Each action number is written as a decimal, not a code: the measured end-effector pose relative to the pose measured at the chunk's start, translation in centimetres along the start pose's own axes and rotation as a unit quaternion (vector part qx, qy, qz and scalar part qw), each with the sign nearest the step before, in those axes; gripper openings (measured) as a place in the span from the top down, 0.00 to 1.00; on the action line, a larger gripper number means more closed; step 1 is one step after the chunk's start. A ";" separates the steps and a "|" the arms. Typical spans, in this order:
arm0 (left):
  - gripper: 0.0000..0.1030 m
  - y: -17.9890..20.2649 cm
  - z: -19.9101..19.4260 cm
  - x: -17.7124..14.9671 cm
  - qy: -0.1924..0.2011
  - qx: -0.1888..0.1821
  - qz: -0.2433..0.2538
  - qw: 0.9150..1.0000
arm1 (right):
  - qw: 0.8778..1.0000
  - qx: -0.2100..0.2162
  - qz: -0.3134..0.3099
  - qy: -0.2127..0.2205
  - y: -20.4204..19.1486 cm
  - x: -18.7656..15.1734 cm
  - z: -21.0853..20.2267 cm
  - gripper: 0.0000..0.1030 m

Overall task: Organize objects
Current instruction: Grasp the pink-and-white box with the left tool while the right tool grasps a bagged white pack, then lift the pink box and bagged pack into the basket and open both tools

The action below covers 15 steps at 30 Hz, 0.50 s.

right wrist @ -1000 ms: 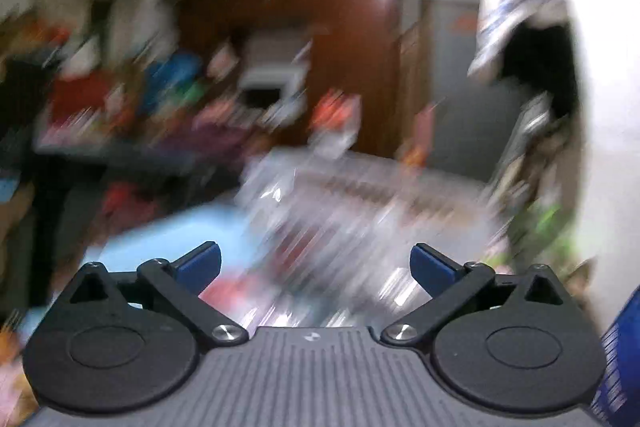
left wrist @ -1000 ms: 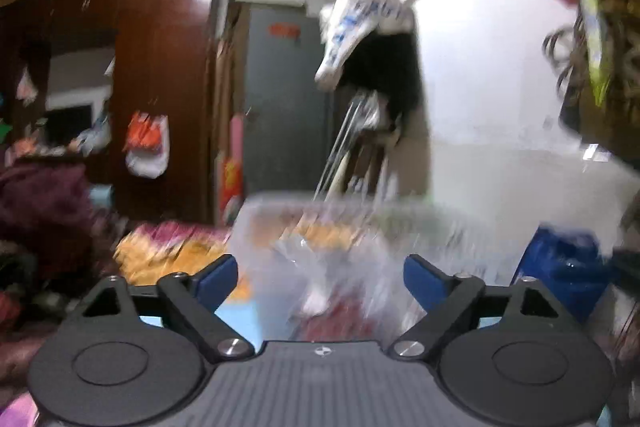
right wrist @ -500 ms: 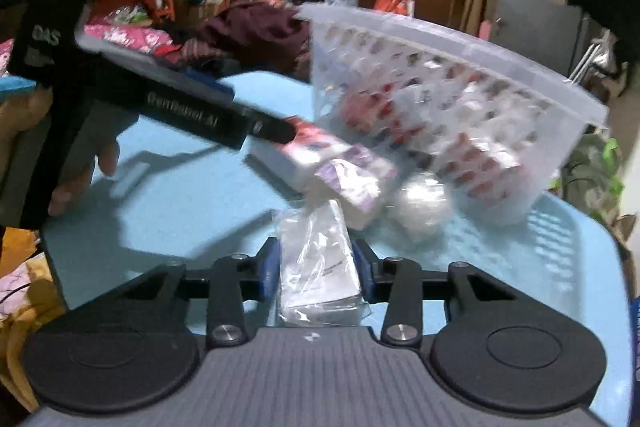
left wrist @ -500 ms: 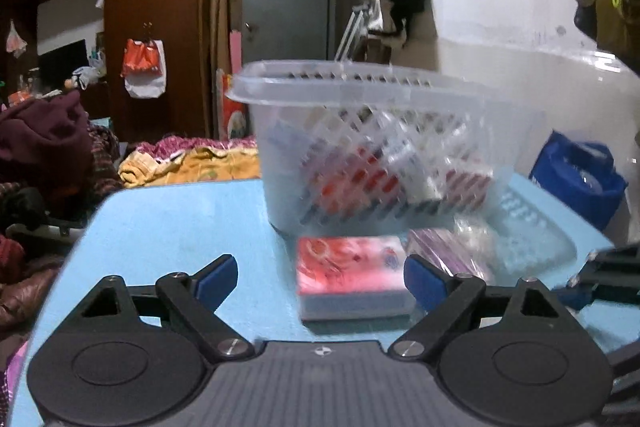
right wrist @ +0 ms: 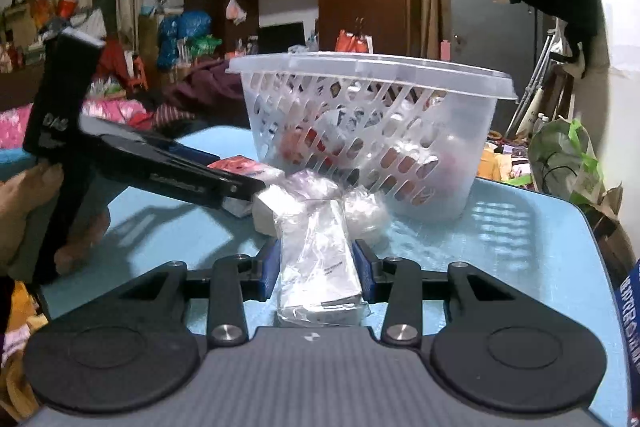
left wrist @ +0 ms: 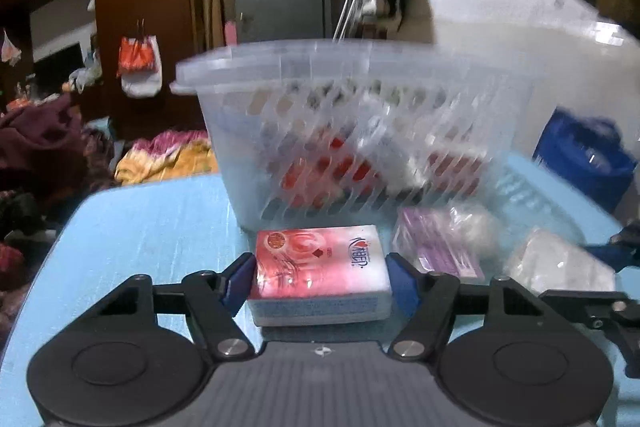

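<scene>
My left gripper (left wrist: 320, 283) is shut on a red and pink tissue pack (left wrist: 320, 275) lying on the light blue table (left wrist: 140, 227), just in front of a clear slotted basket (left wrist: 360, 131) that holds several packets. My right gripper (right wrist: 318, 269) is shut on a clear plastic-wrapped white packet (right wrist: 320, 267), in front of the same basket (right wrist: 372, 131). A purple packet (left wrist: 436, 243) and a crumpled clear bag (left wrist: 476, 227) lie between the two grippers. The left gripper (right wrist: 236, 187) shows at the left of the right wrist view, closed on the tissue pack (right wrist: 236, 163).
A blue bag (left wrist: 584, 155) sits past the table's right edge. A green plastic bag (right wrist: 564, 155) stands behind the table's far right corner. Piled clothes (left wrist: 36, 147) and a dark wardrobe (left wrist: 140, 7) lie beyond the table's left side.
Both grippers came down to the table. The right gripper closed on the clear packet half a second ago. The left gripper has since closed on the tissue pack.
</scene>
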State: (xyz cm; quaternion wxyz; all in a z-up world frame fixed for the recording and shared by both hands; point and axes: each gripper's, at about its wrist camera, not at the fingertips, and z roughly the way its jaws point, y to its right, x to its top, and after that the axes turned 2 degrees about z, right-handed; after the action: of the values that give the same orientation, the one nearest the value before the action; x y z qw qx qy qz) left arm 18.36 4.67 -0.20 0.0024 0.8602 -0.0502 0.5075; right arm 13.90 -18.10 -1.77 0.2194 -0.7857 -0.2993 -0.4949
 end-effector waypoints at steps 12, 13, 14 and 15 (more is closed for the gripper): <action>0.29 -0.3 -4.6 -1.6 0.148 -0.036 -0.010 0.988 | 0.996 0.003 0.055 0.075 2.0 -0.6 -1.0 0.59; 0.29 -0.4 -4.6 -1.5 0.148 -0.038 -0.012 0.988 | 0.996 0.003 0.056 0.077 2.0 -0.6 -0.9 0.59; 0.29 -0.6 -4.6 -1.5 0.148 -0.041 -0.015 0.988 | 0.995 0.003 0.056 0.079 2.0 -0.6 -1.0 0.59; 0.29 -0.6 -4.5 -1.4 0.147 -0.044 -0.018 0.988 | 0.995 0.003 0.057 0.082 2.1 -0.6 -1.0 0.59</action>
State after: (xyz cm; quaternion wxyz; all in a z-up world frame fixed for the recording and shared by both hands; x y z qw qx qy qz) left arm 13.77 5.65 0.81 0.0566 0.7762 -0.0557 0.6255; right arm 14.45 -20.40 -2.02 0.2733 -0.7575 -0.2366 -0.5436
